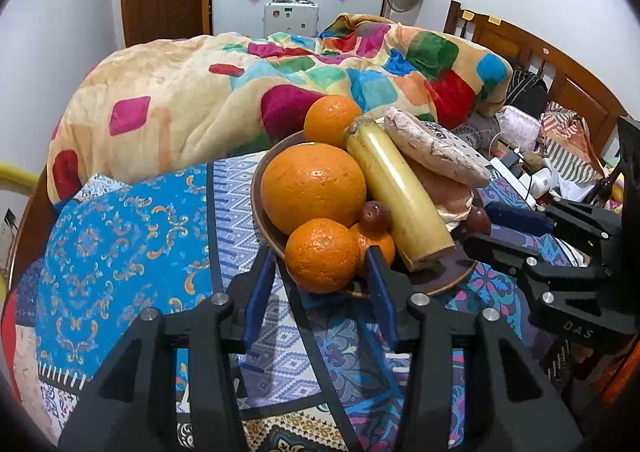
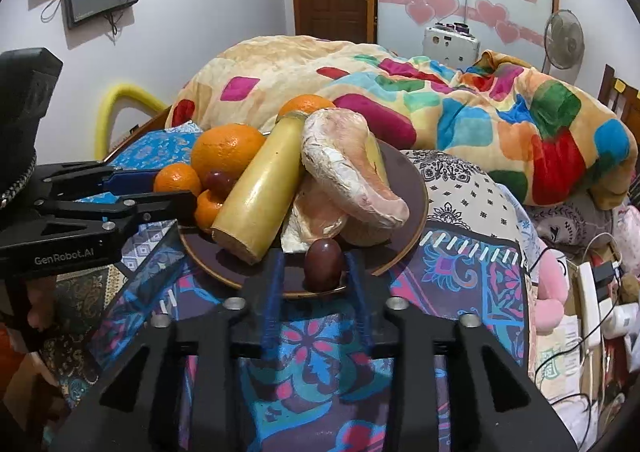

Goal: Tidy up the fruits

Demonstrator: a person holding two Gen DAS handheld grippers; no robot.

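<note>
A brown plate [image 1: 448, 272] on the bed holds a big orange [image 1: 312, 186], smaller oranges [image 1: 320, 254], a thick yellow stalk [image 1: 396, 192], pale wrapped pieces [image 1: 432, 150] and small dark red fruits. My left gripper [image 1: 320, 264] is open, its blue pads on either side of the near small orange. In the right wrist view the plate [image 2: 404, 188] lies ahead. My right gripper [image 2: 316, 272] is open around a dark red fruit [image 2: 323, 262] at the plate's near rim. Each gripper shows in the other's view: the right one [image 1: 500, 228] and the left one [image 2: 172, 192].
A patterned blue cloth [image 1: 120, 252] covers the bed. A bulky coloured blanket [image 1: 240, 92] lies behind the plate. A wooden headboard [image 1: 560, 64], cables and a power strip [image 2: 588, 304] are on the right. A door, a fan and wall screens stand behind.
</note>
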